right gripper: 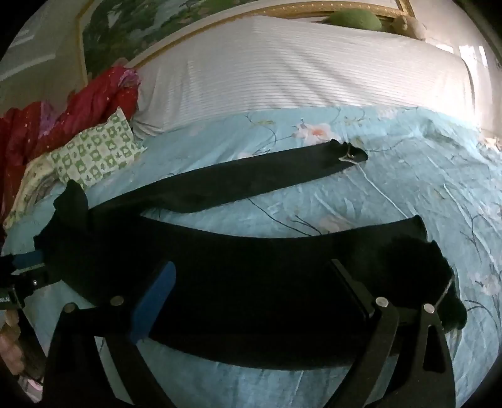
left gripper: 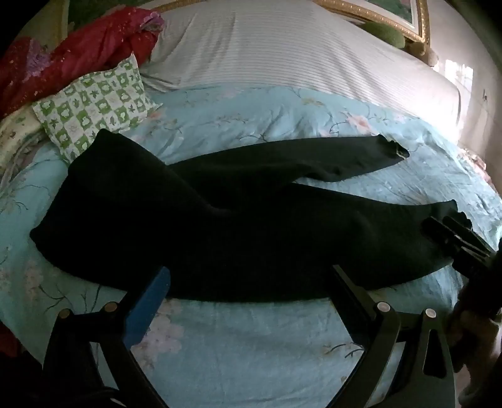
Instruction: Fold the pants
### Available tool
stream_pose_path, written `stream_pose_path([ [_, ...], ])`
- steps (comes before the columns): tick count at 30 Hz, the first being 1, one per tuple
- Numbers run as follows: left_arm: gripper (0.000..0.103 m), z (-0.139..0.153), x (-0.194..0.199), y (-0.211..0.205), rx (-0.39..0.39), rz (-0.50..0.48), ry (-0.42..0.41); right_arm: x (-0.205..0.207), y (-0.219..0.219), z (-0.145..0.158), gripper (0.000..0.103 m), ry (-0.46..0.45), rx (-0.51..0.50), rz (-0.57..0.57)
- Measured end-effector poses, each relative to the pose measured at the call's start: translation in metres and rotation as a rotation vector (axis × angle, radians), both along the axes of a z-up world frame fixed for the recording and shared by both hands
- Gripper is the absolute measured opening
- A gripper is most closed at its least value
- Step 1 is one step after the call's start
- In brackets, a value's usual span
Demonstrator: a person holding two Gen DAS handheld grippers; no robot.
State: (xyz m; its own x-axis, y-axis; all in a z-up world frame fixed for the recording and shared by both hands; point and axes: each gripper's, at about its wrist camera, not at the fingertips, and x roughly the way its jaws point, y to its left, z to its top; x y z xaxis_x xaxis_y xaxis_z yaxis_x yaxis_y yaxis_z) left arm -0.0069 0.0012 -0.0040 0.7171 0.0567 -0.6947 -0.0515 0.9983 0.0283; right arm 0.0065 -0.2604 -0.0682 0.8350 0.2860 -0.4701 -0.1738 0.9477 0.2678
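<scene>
Black pants lie spread on a light blue floral bedcover, waist at the left, two legs splayed to the right. My left gripper is open and empty, its fingertips at the near edge of the pants. In the left wrist view my right gripper is at the cuff of the near leg, whether open or shut unclear there. In the right wrist view the pants lie under my open right gripper, above the near leg. My left gripper shows at the waist.
A green-and-white checked pillow and a red garment lie at the back left. A white striped sheet covers the far part of the bed, with a gold-framed headboard behind. The bed's right edge is near.
</scene>
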Motion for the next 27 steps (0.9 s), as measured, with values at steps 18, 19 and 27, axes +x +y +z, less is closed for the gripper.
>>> stream_pose_path([
  [18, 0.099, -0.005, -0.005, 0.002, 0.008, 0.02, -0.015, -0.005, 0.049, 0.013, 0.096, -0.037, -0.079, 0.053],
  [19, 0.099, -0.006, -0.005, 0.002, 0.008, 0.021, -0.014, -0.005, 0.049, 0.013, 0.096, -0.037, -0.077, 0.052],
  [27, 0.099, -0.005, -0.004, 0.0, 0.028, 0.011, -0.024, -0.006, 0.049, 0.014, 0.096, -0.043, -0.067, 0.053],
])
